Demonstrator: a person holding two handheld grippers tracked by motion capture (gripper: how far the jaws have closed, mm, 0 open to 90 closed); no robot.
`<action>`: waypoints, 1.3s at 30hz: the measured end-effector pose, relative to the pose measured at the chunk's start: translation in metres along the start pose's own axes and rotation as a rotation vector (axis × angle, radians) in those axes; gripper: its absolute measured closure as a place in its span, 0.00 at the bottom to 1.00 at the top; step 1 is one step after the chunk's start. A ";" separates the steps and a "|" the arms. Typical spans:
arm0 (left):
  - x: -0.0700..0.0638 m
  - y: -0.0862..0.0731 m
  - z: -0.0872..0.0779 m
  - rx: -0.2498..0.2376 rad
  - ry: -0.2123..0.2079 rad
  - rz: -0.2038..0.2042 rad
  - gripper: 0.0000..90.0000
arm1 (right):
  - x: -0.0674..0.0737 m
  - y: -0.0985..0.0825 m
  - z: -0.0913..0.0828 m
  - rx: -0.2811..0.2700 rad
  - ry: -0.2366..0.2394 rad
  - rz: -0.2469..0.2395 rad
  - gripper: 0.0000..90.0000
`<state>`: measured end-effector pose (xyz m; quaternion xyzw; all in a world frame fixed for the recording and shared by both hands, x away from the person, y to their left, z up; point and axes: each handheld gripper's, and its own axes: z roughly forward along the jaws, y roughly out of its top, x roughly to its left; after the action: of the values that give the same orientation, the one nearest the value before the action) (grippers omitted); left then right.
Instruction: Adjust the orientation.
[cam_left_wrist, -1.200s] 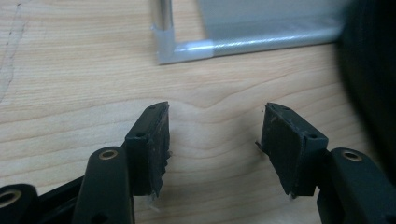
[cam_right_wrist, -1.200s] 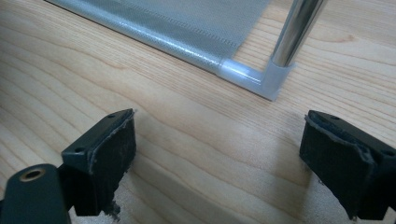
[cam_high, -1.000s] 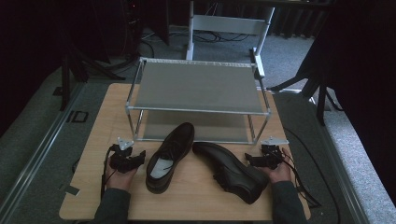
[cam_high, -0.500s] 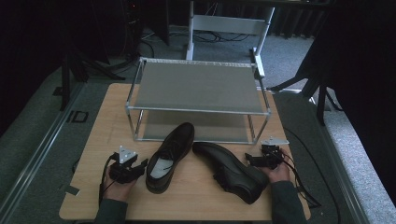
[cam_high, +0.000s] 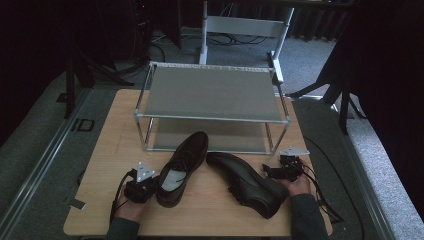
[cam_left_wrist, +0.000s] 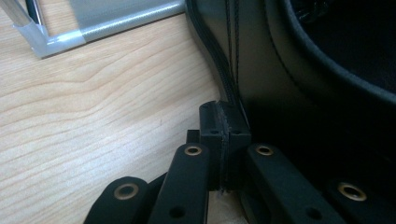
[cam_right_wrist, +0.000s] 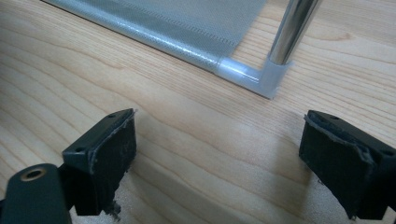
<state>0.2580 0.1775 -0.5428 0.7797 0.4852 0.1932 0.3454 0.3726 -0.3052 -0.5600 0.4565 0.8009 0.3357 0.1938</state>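
Two smooth black leather shoes: left shoe beside the clenched, empty left gripper; right gripper released over grained wooden table.

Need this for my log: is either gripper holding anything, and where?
Nothing: left gripper just closed empty beside the shoe; right gripper open above table.

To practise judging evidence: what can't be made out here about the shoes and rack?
Left shoe: left gripper view, toe cut off by the frame.
Right shoe: high view, inside too dark.
Rack's lower shelf: high view, back hidden by the top shelf.
Rack post: right gripper view, top cut off.
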 end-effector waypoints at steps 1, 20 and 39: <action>0.000 0.000 0.000 0.000 0.000 0.000 1.00 | 0.000 0.000 0.000 0.000 0.000 0.000 0.12; -0.048 -0.010 -0.002 -0.006 -0.124 0.084 1.00 | 0.000 0.000 0.000 0.000 0.001 -0.001 0.12; -0.099 0.001 0.021 -0.045 -0.320 0.185 1.00 | 0.000 0.001 0.000 -0.012 -0.019 0.018 0.18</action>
<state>0.2273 0.0817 -0.5533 0.8340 0.3457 0.1083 0.4162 0.3734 -0.3051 -0.5596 0.4656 0.7928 0.3379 0.2012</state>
